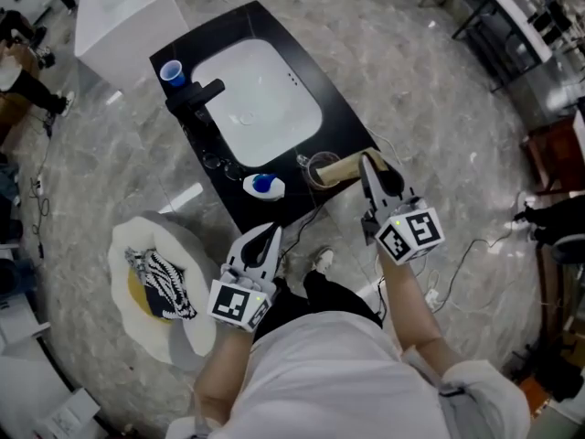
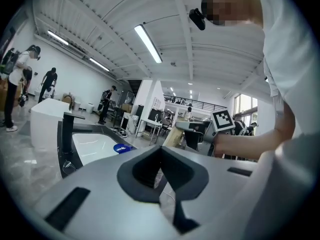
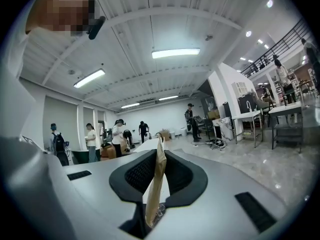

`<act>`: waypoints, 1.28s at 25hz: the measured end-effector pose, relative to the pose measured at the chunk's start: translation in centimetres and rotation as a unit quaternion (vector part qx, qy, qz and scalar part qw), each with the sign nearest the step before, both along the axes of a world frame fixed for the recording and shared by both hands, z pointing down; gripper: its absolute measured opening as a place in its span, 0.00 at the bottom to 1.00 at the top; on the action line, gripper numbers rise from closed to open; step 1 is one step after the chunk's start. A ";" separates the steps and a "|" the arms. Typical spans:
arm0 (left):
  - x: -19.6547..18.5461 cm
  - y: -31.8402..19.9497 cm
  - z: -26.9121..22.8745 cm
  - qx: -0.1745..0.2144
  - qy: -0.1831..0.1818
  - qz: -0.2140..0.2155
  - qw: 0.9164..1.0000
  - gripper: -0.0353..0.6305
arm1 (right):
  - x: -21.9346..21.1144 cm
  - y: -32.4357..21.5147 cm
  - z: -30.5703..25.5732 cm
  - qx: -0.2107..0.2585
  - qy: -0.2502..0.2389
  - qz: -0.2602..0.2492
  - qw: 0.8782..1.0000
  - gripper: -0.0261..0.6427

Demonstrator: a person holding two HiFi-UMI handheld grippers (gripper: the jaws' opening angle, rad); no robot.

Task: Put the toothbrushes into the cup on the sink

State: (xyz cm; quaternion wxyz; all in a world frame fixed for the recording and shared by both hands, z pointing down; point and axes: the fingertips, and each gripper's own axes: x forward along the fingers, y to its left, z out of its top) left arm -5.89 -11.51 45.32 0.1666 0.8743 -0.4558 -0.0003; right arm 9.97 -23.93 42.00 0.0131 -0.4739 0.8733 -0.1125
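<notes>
Head view: right gripper (image 1: 368, 166) holds a tan toothbrush packet (image 1: 343, 167) whose far end reaches the clear cup (image 1: 320, 170) just ahead.
Left gripper view: left gripper (image 2: 161, 154) is closed and empty.
Right gripper view: the jaws are clamped on the packet (image 3: 155, 184).

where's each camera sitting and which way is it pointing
Head view: on the person's head, looking steeply down at the sink; shows the left gripper, right gripper, both forearms, torso.
Left gripper view: on the left gripper, looking along its shut, empty jaws across the sink; shows the right forearm and torso.
Right gripper view: on the right gripper, looking along jaws shut on a tan paper packet into the room; shows the torso.
Shared: head and left gripper views both show the faucet and right gripper.
</notes>
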 end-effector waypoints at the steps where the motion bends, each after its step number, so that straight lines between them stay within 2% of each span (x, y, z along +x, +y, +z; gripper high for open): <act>1: 0.2 0.0 0.1 -0.003 0.002 -0.002 1.000 0.06 | 0.1 -0.4 0.4 0.000 0.005 0.001 1.000 0.14; 6: 1.0 0.4 0.2 -0.008 0.002 -0.007 1.000 0.06 | 0.3 -1.8 2.4 -0.003 0.019 -0.004 1.000 0.14; 16: 1.9 2.2 -0.1 -0.020 -0.002 -0.024 1.000 0.06 | -1.0 -2.6 4.9 -0.036 -0.001 -0.034 0.999 0.14; 32: 1.9 1.9 3.1 -0.051 0.012 -0.037 0.998 0.06 | -0.5 -3.8 8.6 -0.080 -0.023 -0.038 0.996 0.14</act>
